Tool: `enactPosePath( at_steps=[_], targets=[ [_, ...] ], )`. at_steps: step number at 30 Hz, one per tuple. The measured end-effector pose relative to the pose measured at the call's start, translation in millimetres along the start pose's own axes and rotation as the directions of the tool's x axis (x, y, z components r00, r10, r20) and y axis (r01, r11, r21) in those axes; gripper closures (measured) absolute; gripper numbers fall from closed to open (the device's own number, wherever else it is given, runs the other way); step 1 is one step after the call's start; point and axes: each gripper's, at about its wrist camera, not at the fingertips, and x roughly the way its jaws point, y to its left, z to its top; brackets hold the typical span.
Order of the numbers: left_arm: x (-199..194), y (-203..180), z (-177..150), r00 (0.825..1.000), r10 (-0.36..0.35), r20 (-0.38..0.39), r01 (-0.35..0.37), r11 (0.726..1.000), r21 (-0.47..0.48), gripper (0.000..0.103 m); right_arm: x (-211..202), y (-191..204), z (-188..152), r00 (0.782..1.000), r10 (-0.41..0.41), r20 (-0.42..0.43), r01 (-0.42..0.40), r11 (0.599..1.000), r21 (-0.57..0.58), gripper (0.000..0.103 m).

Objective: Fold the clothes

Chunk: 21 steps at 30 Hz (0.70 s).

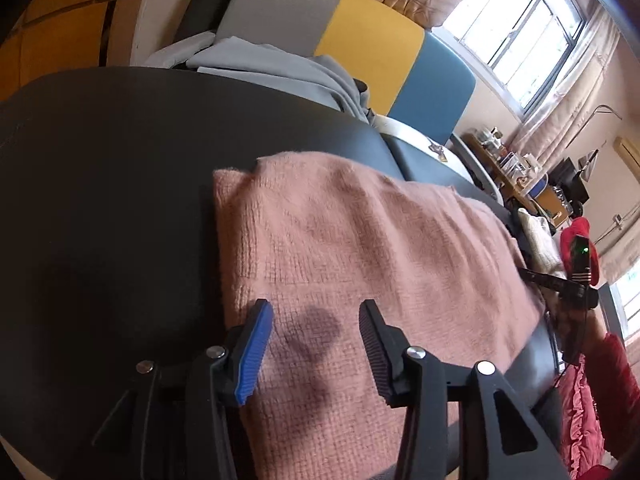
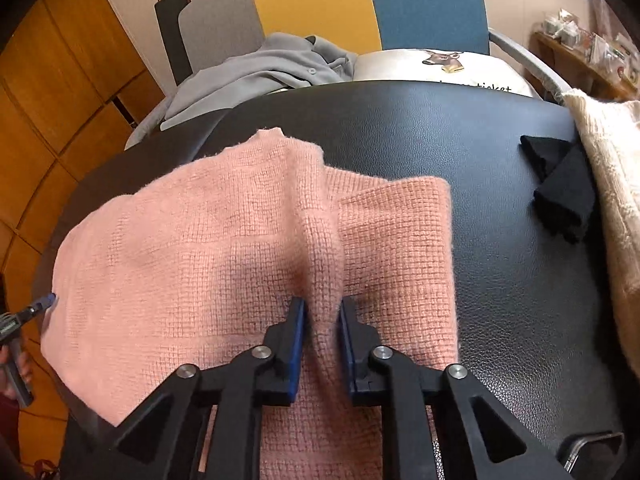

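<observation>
Right gripper [image 2: 322, 312]: your jaws are pinched on a raised ridge of the pink sweater [image 2: 248, 248]; the knit bunches up between the blue pads.
Left gripper [image 1: 316, 316]: jaws stand apart over the same sweater, nothing between them (only their shadow on the knit).
Sweater, place: it lies on the black bench [image 2: 500, 184], partly folded, with one thicker folded panel on the right in the right wrist view.
Sweater, long axis: I judge it runs side to side across the right wrist view, from your right gripper out towards the left one, whose tip shows at its far left edge.
Which way it points: a narrow end, perhaps collar or hem (I cannot tell which), points away from you towards the chair.
Nearer hand: the right, already gripping it; the left hovers just above the cloth near its edge.
Coming move: likely a lift of the pinched ridge across that axis.
Beyond: a black folded cloth [image 2: 560, 184] and a cream knit [image 2: 612, 184] lie well apart, at the bench's right.
</observation>
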Motion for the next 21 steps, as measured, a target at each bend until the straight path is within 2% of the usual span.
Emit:
enactPosePath(
  at_steps=[3, 5, 9, 12, 13, 15, 17, 19, 21],
  targets=[
    [-11.9, 3.7, 8.0, 0.995, 0.033, 0.094, -0.029, 0.999, -0.044, 0.057, -1.1, 6.6, -0.6, 1.0, -0.015, -0.005, 0.015, 1.0, -0.002, 0.089],
    [-12.0, 7.2, 14.1, 0.993, 0.057, 0.102, -0.055, 0.998, -0.027, 0.056, -3.5, 8.9, -3.1, 1.0, -0.018, -0.016, 0.019, 1.0, 0.003, 0.09],
    [9.3, 14.8, 14.1, 0.997, 0.068, -0.033, -0.067, 0.997, 0.023, 0.056, -11.5, 8.6, -18.8, 1.0, 0.013, -0.002, -0.013, 0.997, 0.07, 0.092],
    [13.3, 17.7, 13.1, 0.998, 0.045, -0.032, -0.045, 0.999, 0.004, 0.056, -16.7, 3.6, -35.4, 0.997, 0.057, 0.043, -0.062, 0.989, 0.131, 0.092],
    [13.3, 19.2, 14.1, 0.999, 0.045, -0.029, -0.045, 0.999, -0.003, 0.059, -18.1, 1.5, -39.4, 0.996, 0.07, 0.055, -0.077, 0.986, 0.15, 0.092],
    [10.7, 23.7, 19.8, 0.999, 0.041, -0.016, -0.041, 0.999, -0.033, 0.082, -19.9, -4.2, -40.3, 0.994, 0.087, 0.068, -0.098, 0.977, 0.187, 0.093],
    [-0.4, 27.9, 27.0, 1.0, 0.019, 0.021, -0.018, 0.998, -0.068, 0.097, -25.3, -9.0, -34.7, 0.991, 0.104, 0.081, -0.121, 0.965, 0.231, 0.096],
    [-16.5, 27.4, 33.1, 0.997, -0.021, 0.068, 0.027, 0.996, -0.083, 0.097, -39.1, -10.7, -29.2, 0.983, 0.138, 0.123, -0.166, 0.951, 0.261, 0.096],
    [-36.8, 21.8, 39.4, 0.99, -0.092, 0.104, 0.099, 0.993, -0.065, 0.098, -60.8, -9.8, -25.3, 0.967, 0.188, 0.173, -0.23, 0.935, 0.271, 0.097]
  ],
)
